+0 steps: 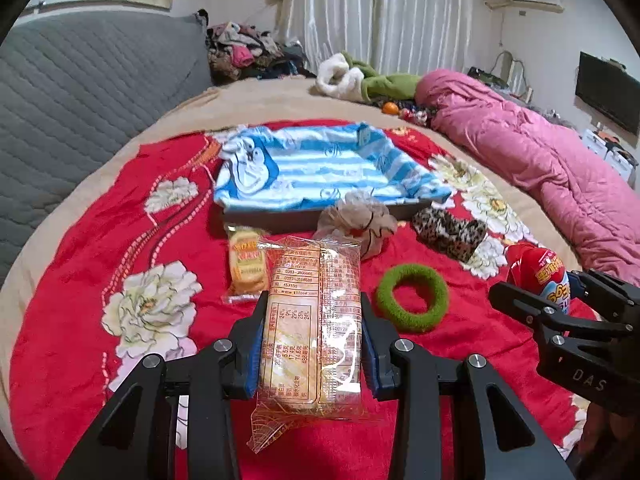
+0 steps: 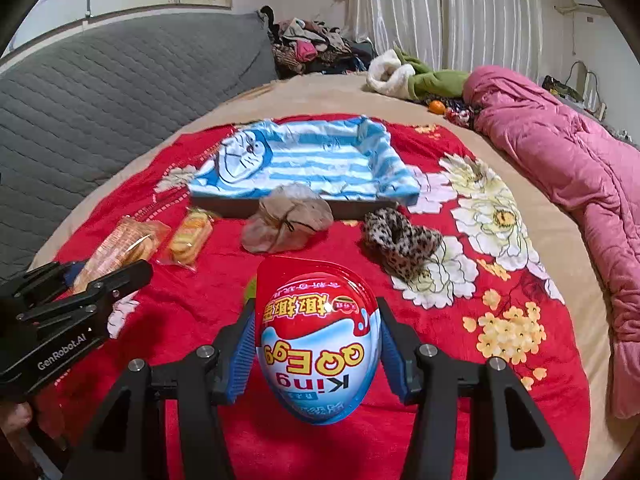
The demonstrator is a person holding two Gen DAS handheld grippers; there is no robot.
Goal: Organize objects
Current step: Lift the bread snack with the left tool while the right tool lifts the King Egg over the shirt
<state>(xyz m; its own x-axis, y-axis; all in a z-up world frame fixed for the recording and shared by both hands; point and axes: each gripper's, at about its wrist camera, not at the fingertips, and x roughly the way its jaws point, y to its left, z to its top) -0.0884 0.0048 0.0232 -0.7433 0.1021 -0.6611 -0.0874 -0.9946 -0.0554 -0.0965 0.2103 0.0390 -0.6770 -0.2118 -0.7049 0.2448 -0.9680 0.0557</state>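
Two things are in hand at once. The left gripper [image 1: 312, 344] has its blue-padded fingers [image 1: 251, 354] pressed on the long sides of a clear-wrapped packet of pale biscuits with orange print [image 1: 310, 320], gripped near its back half so the front juts out over the bed. The right gripper [image 2: 318, 344] clamps a red, white and blue plastic egg-shaped toy capsule [image 2: 318, 344] across its widest part, which looks the surest hold on so round a thing.

Both are raised over the red flowered blanket [image 1: 80, 360] and aimed at the shallow dark tray lined with a blue-and-white striped cartoon cloth [image 1: 320, 164] straight ahead. Nothing lies in the tray that I can see, so it is probably where the goods go, and the sorting seems barely begun.

Loose on the blanket, just before the tray, wait a smaller yellow biscuit packet [image 1: 246, 266], a beige gauzy hair scrunchie [image 1: 356, 220], a leopard-print scrunchie [image 1: 450, 234] and a fuzzy green ring-shaped hair tie [image 1: 412, 298]. The beige one lies against the tray's near wall, so anything carried in must pass above it.
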